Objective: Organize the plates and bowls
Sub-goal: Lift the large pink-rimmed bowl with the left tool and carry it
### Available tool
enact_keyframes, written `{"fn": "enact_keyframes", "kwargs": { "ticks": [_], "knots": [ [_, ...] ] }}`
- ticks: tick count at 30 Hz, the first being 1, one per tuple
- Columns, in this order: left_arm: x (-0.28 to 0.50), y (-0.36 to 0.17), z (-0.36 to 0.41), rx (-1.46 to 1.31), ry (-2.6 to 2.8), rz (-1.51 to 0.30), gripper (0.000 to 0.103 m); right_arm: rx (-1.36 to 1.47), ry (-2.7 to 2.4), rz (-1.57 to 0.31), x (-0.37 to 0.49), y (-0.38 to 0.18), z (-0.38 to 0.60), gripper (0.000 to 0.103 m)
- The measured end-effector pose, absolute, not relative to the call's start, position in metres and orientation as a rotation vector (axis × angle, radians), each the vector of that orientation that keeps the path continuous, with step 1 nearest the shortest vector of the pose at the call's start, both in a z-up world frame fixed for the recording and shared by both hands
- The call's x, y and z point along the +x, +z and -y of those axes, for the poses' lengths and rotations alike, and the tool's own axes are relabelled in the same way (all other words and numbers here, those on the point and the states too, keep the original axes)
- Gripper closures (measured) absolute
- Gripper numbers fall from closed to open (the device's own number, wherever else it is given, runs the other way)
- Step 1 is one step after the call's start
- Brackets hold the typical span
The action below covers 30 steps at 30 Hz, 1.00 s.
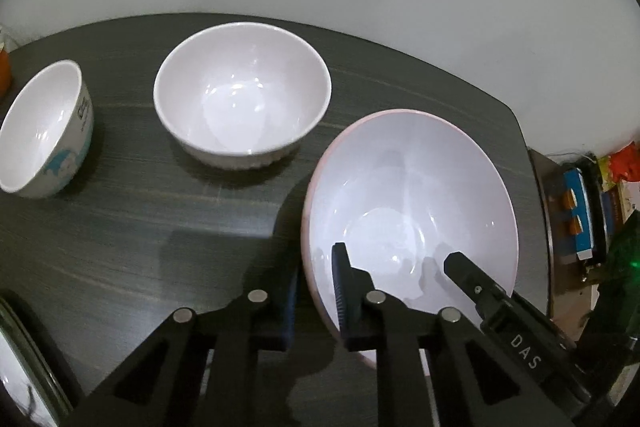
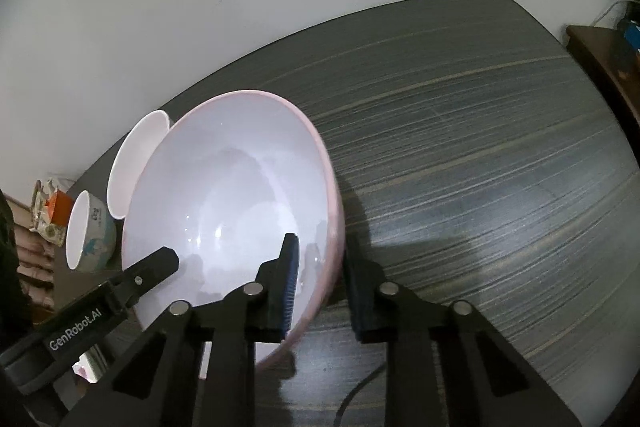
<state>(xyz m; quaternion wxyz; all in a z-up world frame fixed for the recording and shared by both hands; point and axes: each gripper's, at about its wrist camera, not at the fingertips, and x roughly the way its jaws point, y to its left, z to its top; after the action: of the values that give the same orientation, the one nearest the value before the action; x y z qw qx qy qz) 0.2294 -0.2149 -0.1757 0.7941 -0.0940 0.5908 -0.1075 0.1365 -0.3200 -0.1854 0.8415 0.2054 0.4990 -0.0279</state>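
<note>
Dark wood-grain table [image 1: 140,227] with three bowls: pink-rimmed [image 1: 408,187], plain white [image 1: 240,91], small printed [image 1: 44,131], perhaps tilted

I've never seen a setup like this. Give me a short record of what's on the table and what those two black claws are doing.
surface: dark wood-grain table
large bowl: pink-rimmed bowl, white inside, nearest the cameras
left gripper: clamped on the near left rim of the pink-rimmed bowl, one finger inside, one outside
right gripper: clamped on the opposite rim, same way
other dishes: plain white bowl behind; cartoon-printed small bowl far left
contents: all three bowls look empty
</note>
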Motion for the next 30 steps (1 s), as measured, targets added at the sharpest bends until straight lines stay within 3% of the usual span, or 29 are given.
{"fn": "enact_keyframes", "kwargs": {
  "ticks": [15, 30],
  "knots": [
    [0.148, -0.12, 0.172, -0.166, -0.19, -1.208, 0.088, 0.449, -0.025, -1.024, 0.076, -0.146, 0.289, 0.082],
    [0.079, -0.1, 0.09, -0.228, -0.14, -1.219, 0.088, 0.419, 0.059, -1.061, -0.007, -0.138, 0.216, 0.082]
  ]
}}
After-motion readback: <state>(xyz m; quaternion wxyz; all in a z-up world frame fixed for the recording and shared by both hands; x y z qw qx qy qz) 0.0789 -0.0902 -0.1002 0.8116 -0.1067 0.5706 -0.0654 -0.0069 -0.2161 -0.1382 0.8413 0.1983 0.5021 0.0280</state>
